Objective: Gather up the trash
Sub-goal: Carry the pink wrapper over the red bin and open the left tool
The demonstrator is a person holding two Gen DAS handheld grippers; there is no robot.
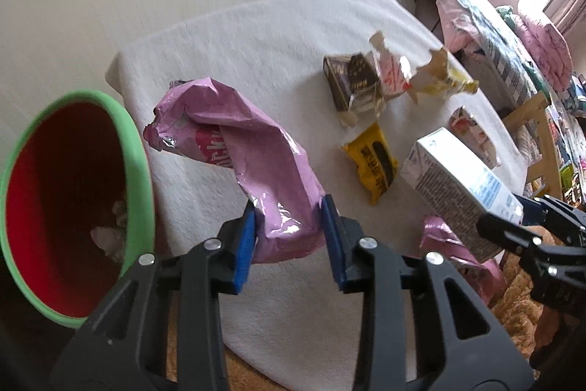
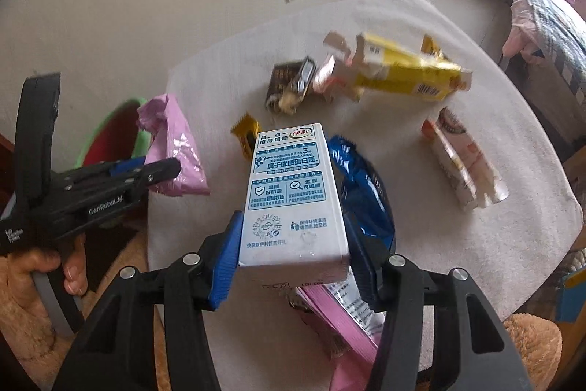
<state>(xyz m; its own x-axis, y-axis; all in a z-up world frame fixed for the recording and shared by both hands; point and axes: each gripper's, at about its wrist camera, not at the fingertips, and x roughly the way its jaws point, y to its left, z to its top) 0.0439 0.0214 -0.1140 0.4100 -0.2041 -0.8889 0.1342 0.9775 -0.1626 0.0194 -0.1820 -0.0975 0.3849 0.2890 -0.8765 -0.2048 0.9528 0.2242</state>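
My left gripper (image 1: 288, 226) is shut on a crumpled pink snack bag (image 1: 234, 141), lifted above the white table cover (image 1: 256, 39) beside the green-rimmed red bin (image 1: 135, 149) at the left. The bin holds some crumpled scraps. My right gripper (image 2: 293, 244) is shut on a white and blue milk carton (image 2: 289, 193), held off the table; the carton (image 1: 457, 178) also shows at the right of the left wrist view. In the right wrist view the left gripper (image 2: 161, 171) and its pink bag (image 2: 175, 149) hang at the left, in front of the bin (image 2: 121, 120).
On the table lie a yellow wrapper (image 1: 370, 160), a dark box (image 1: 348, 79), a torn yellow carton (image 2: 403, 72), a white tube-like pack (image 2: 465, 167), a blue bag (image 2: 362, 189) and another pink wrapper (image 2: 340, 325). A bed (image 1: 512, 35) stands at the right.
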